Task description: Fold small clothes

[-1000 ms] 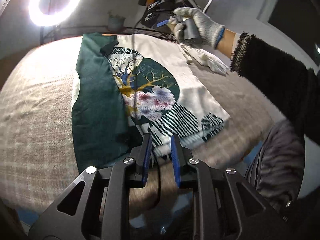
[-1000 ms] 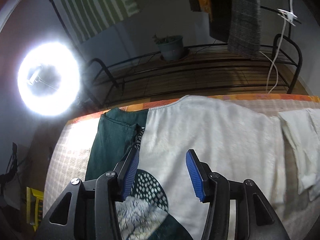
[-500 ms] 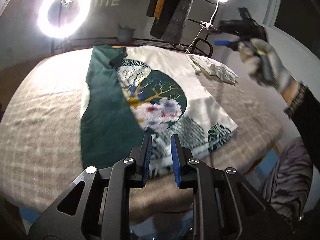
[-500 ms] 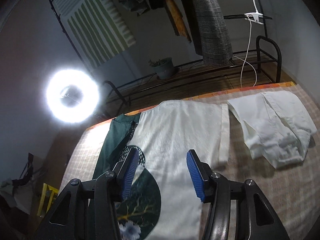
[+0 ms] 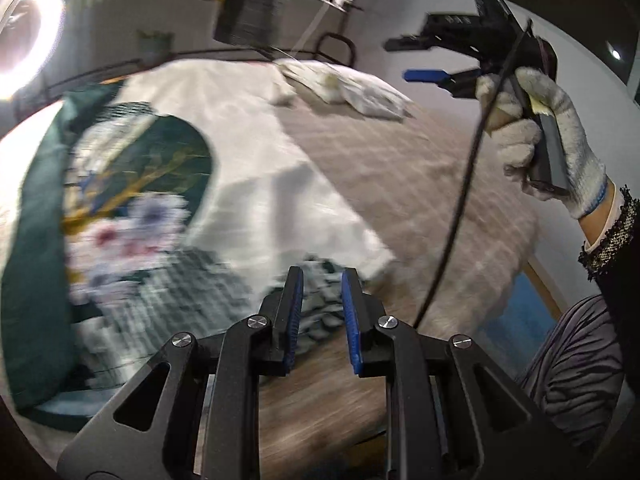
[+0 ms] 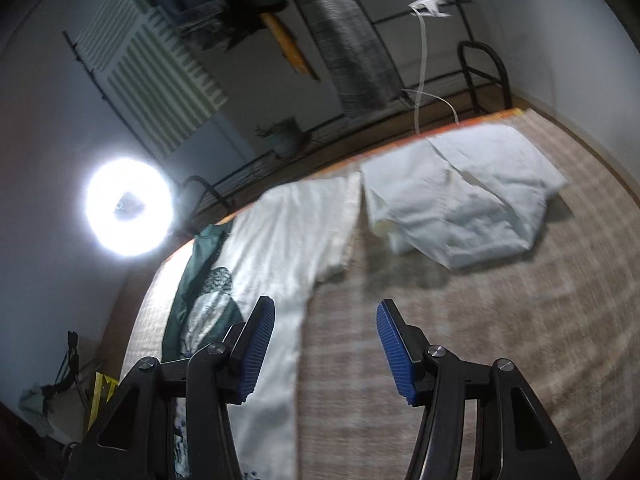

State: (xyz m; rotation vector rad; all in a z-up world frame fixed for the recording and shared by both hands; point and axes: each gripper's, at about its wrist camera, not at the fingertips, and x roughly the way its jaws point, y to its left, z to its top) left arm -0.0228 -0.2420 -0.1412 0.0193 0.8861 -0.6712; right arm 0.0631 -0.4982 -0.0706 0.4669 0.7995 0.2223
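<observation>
A white and dark green shirt (image 5: 248, 168) with a tree and flower print lies flat on the checked beige table (image 5: 400, 184). It also shows in the right wrist view (image 6: 288, 240). My left gripper (image 5: 321, 280) hovers over the shirt's near right corner, jaws a small gap apart and empty. My right gripper (image 6: 325, 312) is wide open and empty, held above the table to the right of the shirt. In the left wrist view it (image 5: 424, 76) is in a gloved hand at the upper right.
A folded white garment (image 6: 460, 204) lies at the table's far right; it also shows in the left wrist view (image 5: 352, 88). A ring light (image 6: 128, 208) glares at the far left. A metal rack (image 6: 484, 72) with hanging clothes stands behind the table.
My left gripper has swung right, from the shirt's bottom middle to its near right corner. My right gripper has pulled back and right, off the shirt. The views are blurred by motion.
</observation>
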